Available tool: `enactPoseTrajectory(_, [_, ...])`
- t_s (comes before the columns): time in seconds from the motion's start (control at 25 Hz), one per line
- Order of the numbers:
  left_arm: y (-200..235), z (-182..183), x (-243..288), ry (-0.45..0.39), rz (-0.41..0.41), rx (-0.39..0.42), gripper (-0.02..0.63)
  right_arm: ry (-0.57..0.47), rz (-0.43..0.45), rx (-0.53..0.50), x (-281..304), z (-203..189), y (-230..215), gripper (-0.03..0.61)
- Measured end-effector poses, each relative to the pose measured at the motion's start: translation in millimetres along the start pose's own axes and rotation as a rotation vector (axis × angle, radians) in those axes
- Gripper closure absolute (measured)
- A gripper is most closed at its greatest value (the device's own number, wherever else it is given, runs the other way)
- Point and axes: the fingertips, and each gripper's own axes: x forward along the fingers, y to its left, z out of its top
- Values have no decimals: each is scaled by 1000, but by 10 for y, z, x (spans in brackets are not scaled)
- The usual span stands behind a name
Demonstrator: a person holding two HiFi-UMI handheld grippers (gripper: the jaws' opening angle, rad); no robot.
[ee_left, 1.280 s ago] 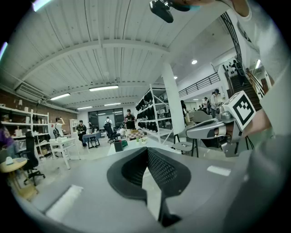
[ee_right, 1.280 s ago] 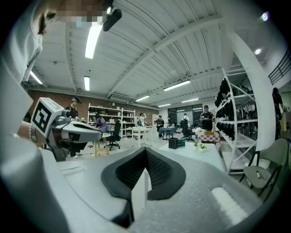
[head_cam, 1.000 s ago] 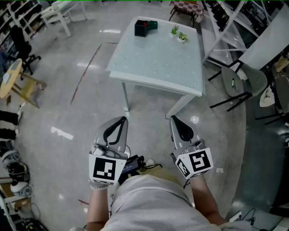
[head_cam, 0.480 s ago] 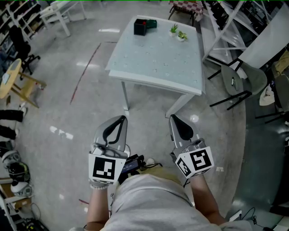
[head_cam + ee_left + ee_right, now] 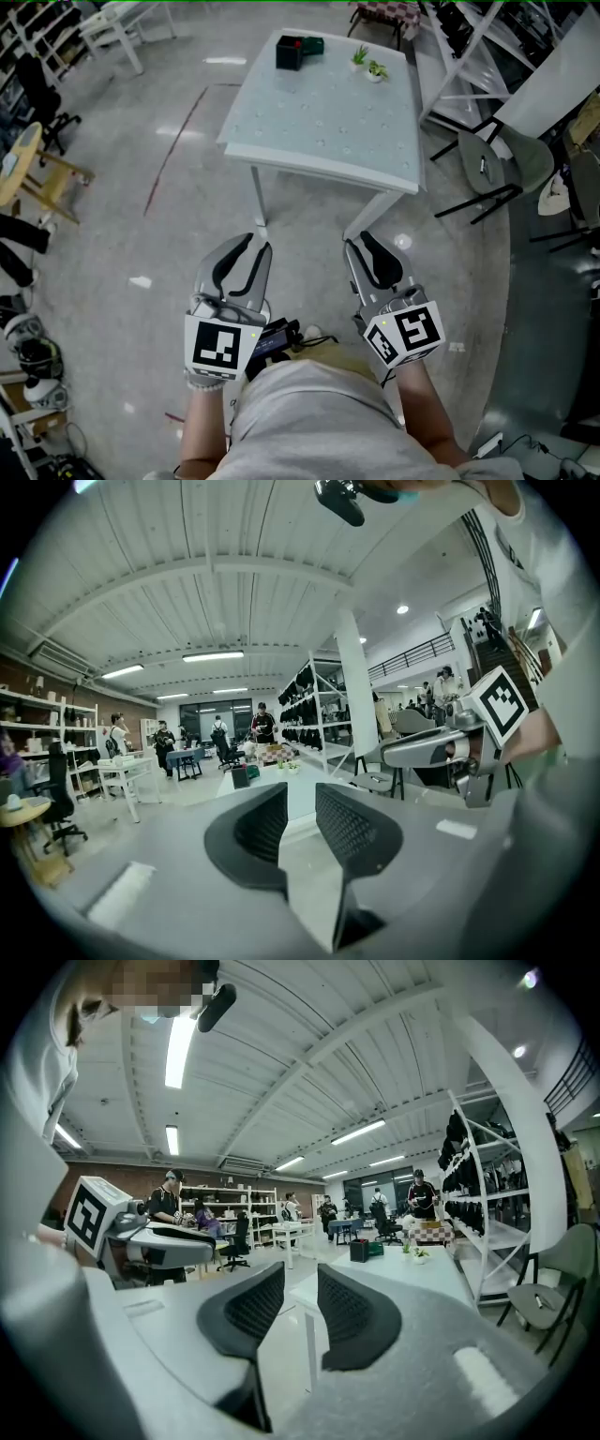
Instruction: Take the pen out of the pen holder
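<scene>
At the far left of the head view, a wooden stool [image 5: 26, 167] stands on the floor [image 5: 122, 234], well apart from us. Next comes our left gripper [image 5: 254, 245], held low in front of our body, with its marker cube [image 5: 222, 347] facing up. Its fingers [image 5: 255, 825] have just been opening and now stand wide, with nothing between them but floor and the distant room.

Ahead of both grippers, and well apart from them, stands the pale worktop [image 5: 328, 122]. The dark pen holder [image 5: 291, 53] sits upright near its far left corner, with a green object [image 5: 315, 44] just beside it on the right. A speck of red shows at the holder's top, but it is too small for us to tell whether it is the pen. Further right along the far edge stand two small potted plants [image 5: 368, 66], close together.

Our right gripper [image 5: 359, 241] hovers level with the left one, and its marker cube [image 5: 405, 335] is tilted. Its fingers [image 5: 354, 1314] have likewise just been opening and are spread wide around empty air. In the right gripper view, the pen holder [image 5: 359, 1250] lies far off, beyond the gap. To the right of the worktop, a grey chair [image 5: 511, 164] rests on black legs beside white shelving [image 5: 469, 56].
</scene>
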Motion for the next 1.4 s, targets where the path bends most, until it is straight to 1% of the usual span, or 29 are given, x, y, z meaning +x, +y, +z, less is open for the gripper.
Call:
enactPoseTrajectory(0.2, [45,15,-10,-5,-3,-1,520,1,-12,1,13,2,11,472])
enactPoseTrajectory(0.36, [80,-49,-25,7,1,-4,520,3,-11,-5,45,-7,36,472])
enactPoseTrajectory(0.68, [160,-23,-41,-10,-11,9,520,-1,-22,-8,96,6,85,472])
enactPoseTrajectory(1.04, [223,-25,-161,-32,-34,11,520,-16,-70,-13,53,28,171,471])
enactPoseTrajectory(1.4, [331,-78,-270,-44,-28,-7,520,-20,-97,0,35,18,244,472])
